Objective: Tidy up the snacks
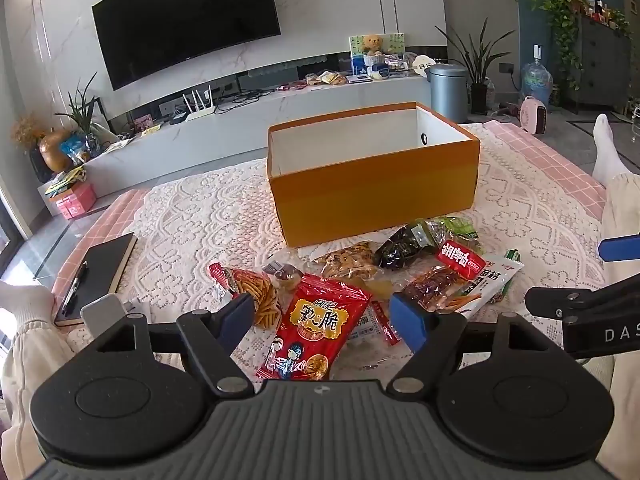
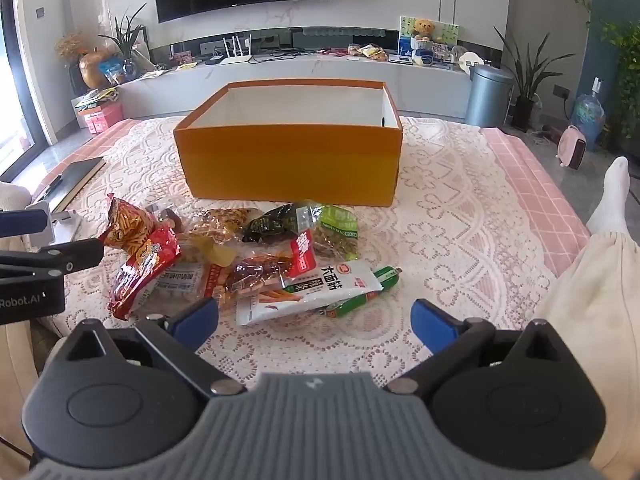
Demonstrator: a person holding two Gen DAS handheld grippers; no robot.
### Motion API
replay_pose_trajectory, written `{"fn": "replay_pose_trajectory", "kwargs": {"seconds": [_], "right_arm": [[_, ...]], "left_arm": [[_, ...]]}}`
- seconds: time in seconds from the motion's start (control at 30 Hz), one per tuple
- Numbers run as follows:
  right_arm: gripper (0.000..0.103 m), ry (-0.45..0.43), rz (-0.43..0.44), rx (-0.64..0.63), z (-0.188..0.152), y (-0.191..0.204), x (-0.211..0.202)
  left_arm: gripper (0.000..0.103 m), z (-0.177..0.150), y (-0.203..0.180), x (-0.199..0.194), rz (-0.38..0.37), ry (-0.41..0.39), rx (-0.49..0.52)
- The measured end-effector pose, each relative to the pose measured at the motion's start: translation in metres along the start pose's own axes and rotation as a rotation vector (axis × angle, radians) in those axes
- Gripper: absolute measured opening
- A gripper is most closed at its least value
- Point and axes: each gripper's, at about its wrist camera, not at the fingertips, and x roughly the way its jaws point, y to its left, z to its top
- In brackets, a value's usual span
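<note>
Crinkly snack packets (image 2: 256, 264), rectangular orange cardboard box (image 2: 288, 164), lace tablecloth (image 2: 460, 220)

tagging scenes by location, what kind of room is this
Most likely a home living room: a wall-mounted TV above a long low media console carrying a wifi router, with potted plants on the floor beside it.

The right gripper (image 2: 314, 322) is hovering wide open over the lace tablecloth (image 2: 452, 216). Snack packets (image 2: 240, 260) are lying at eleven o'clock, the orange box (image 2: 288, 160) sitting at twelve.
</note>
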Motion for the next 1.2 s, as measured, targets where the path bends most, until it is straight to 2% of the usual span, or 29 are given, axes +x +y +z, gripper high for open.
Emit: {"fn": "replay_pose_trajectory", "kwargs": {"seconds": [0.5,1.2], "right_arm": [[0.099,-0.047,0.034,-0.051,-0.0029,0.0097,-0.0072],[0.099,-0.032,0.03,-0.031,-0.0043,0.0079,-0.0034]], "left_arm": [[0.09,-0.0023,0.0016,-0.0013,-0.002,-0.001,-0.012],[0.09,-0.002,0.0042,-0.0025,-0.005,0.001,-0.019]]}}
